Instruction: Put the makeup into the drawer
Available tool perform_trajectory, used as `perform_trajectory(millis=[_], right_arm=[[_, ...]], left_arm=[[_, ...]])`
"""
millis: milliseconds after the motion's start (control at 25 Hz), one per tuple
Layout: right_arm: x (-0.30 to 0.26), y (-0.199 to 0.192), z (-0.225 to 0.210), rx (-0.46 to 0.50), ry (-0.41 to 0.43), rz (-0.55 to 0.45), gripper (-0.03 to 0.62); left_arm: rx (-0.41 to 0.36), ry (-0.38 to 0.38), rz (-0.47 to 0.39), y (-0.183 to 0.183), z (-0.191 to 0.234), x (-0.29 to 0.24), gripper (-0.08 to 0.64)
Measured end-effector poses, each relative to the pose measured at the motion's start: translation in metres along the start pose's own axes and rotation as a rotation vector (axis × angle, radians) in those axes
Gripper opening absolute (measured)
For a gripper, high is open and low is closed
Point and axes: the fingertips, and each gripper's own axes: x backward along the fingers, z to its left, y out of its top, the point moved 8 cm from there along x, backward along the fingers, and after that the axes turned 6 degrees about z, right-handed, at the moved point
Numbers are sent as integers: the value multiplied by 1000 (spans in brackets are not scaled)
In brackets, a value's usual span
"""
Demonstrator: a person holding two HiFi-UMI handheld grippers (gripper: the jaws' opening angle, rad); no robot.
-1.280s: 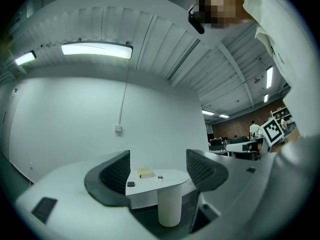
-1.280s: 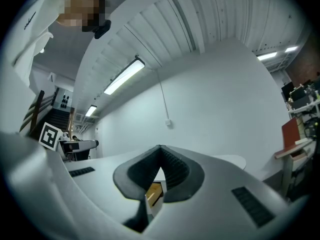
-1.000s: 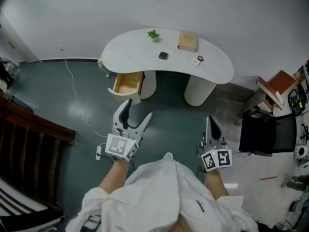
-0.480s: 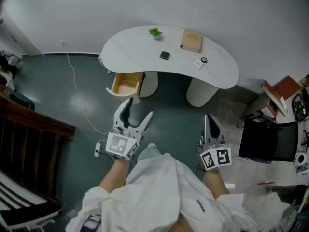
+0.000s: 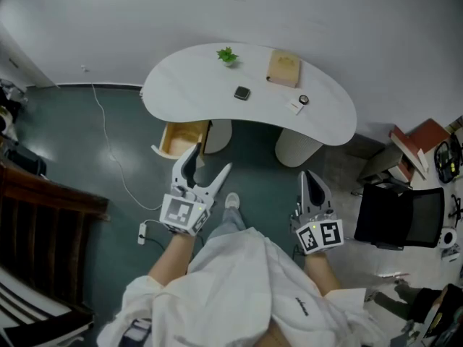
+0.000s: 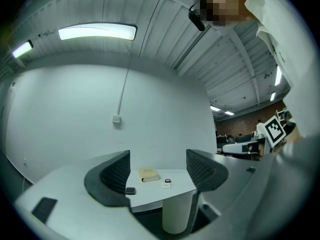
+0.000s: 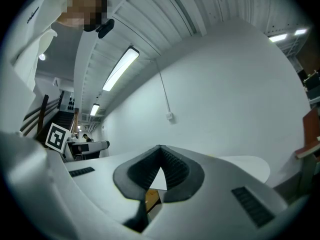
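As viewed from the head camera, noted teal floor (image 5: 87, 157) running to a white wall (image 5: 217, 13) on the far side. Set against that wall: white kidney-shaped bench (image 5: 181, 92) on two round pedestals. Under its left end, pale wooden drawer (image 5: 181, 137) standing open toward the near side. Right of the bench, on paler floor: black chair (image 5: 387, 219), with reddish books (image 5: 419, 139) just beyond it. At far left: dark wooden railing (image 5: 43, 215). Trailing over the floor left of the drawer: white cable (image 5: 108, 147).

Held low on the near side, well apart from the bench:
- left gripper (image 5: 210, 161), jaws wide, nothing between them. Through the gap in the left gripper view, only the distant bench top.
- right gripper (image 5: 311, 179), jaws closed tip to tip on nothing. Only a small triangular slit behind the tips in the right gripper view.
- marker cube on each, facing up. White sleeves and one shoe (image 5: 232, 201) between the two.

On the bench top:
- tan block (image 5: 283, 69), book-like, far right of centre.
- green plant (image 5: 227, 55) at the far edge, left of the block.
- makeup: dark square compact (image 5: 242, 92) near centre.
- small white piece (image 5: 295, 107) and small round dark piece (image 5: 304, 100) just beside each other, toward the right near edge.

All makeup lying on the bench top, apart from the drawer and far from both grippers.
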Motion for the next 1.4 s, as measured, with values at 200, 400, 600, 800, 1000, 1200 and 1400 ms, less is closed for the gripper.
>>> perform_trajectory(millis=[200, 400, 600, 800, 1000, 1200, 1400], right_arm=[[-54, 6, -16, 3, -9, 8, 17], [-110, 10, -27, 7, -25, 19, 17], [-161, 10, -34, 3, -44, 31, 17], [-204, 16, -40, 1, -67, 26, 17], [-238, 9, -50, -1, -94, 31, 17], [-261, 5, -54, -16, -91, 61, 17], [-284, -1, -67, -17, -73, 86, 17]], left_arm=[[12, -29, 5, 1, 35, -52, 341], [10, -48, 34, 2, 77, -102, 341], [29, -76, 46, -7, 114, -142, 341], [34, -107, 48, -1, 142, -177, 341], [20, -127, 50, -4, 167, -207, 341], [29, -142, 91, -13, 177, -230, 341], [32, -144, 132, -31, 179, -255, 341]])
